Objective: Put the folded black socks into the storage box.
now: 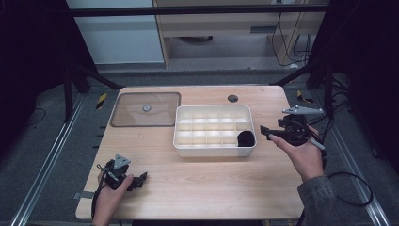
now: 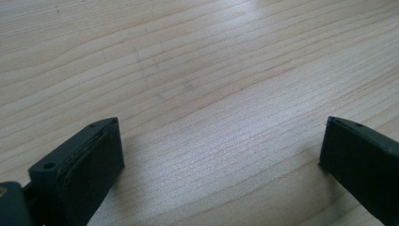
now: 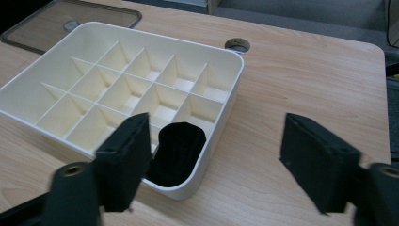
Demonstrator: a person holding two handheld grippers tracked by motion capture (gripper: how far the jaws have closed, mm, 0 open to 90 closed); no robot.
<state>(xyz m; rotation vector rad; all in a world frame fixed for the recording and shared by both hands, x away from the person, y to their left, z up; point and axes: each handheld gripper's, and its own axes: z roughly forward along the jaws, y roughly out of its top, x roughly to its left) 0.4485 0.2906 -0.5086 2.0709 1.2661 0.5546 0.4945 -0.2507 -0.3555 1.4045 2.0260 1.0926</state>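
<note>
While the left gripper [image 1: 139, 180] rests spread and empty over bare pale wood at the table's [image 1: 202, 188] near edge, the right gripper [image 3: 214, 160] is the nearer one: released, jaws wide, nothing between them. The black cup [image 3: 176, 153], soft, matte and rounded, sits just ahead in the near corner compartment of the glossy white divided tray [image 3: 221, 108]. Beyond lies a smoky clear lid [image 1: 146, 109].

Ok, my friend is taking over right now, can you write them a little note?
Right gripper: open, holding nothing, just right of the white box.
Left gripper: open, low over bare table at the near left.
Black thing: sits in the box's near right corner compartment.
Clear lid: lies flat, left of the box.
Done: black thing is in.
Left: probably the lid, not yet on.
</note>
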